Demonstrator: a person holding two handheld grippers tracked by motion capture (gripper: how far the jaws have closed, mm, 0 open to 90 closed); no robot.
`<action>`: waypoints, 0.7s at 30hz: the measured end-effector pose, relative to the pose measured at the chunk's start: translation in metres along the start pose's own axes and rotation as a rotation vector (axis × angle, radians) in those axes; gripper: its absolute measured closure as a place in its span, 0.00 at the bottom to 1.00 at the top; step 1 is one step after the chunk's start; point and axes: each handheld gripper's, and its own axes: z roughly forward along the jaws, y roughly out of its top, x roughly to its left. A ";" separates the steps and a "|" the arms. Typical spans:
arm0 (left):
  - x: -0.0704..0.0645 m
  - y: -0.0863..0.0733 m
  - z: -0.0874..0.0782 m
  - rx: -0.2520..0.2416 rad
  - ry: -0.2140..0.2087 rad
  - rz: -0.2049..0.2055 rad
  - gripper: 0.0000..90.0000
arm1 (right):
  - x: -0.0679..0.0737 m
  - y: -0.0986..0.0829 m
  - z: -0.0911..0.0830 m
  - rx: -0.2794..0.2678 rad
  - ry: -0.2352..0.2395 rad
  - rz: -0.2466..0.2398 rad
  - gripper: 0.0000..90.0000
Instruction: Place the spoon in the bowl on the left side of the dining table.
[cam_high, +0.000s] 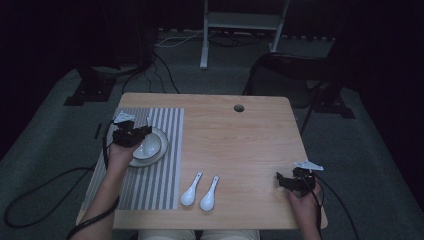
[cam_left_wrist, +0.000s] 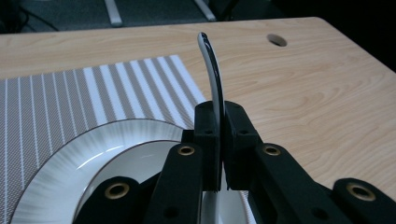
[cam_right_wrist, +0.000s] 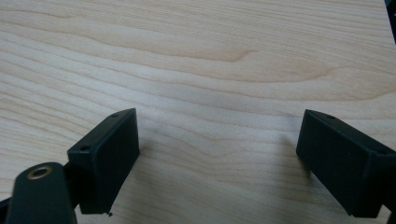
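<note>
A white bowl (cam_high: 152, 145) sits on a grey-rimmed plate (cam_high: 161, 151) on a striped placemat (cam_high: 150, 185) at the table's left. My left gripper (cam_high: 141, 131) is shut on the bowl's near wall. In the left gripper view that wall (cam_left_wrist: 212, 70) rises as a thin curved white strip with a dark edge, pinched between the jaws of the left gripper (cam_left_wrist: 221, 114), above the plate (cam_left_wrist: 60, 172). My right gripper (cam_high: 286, 181) hovers open at the table's front right. In the right gripper view its gripper (cam_right_wrist: 219, 154) has only bare wood between its spread jaws.
Two white spoons (cam_high: 191, 189) (cam_high: 209, 193) lie side by side near the front edge, just right of the placemat. The wooden table (cam_high: 240, 145) has a round cable hole (cam_high: 239, 108) at the back. Cables trail on the floor to the left.
</note>
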 end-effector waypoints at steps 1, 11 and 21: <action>0.003 -0.001 0.002 0.005 0.003 -0.004 0.95 | 0.000 0.000 0.000 0.000 0.000 0.000 0.14; 0.019 -0.016 0.022 0.057 0.029 -0.046 0.95 | 0.000 0.000 0.000 0.000 0.000 -0.001 0.14; 0.031 -0.023 0.034 0.103 0.049 -0.070 0.95 | 0.000 0.000 0.000 -0.001 0.001 0.001 0.14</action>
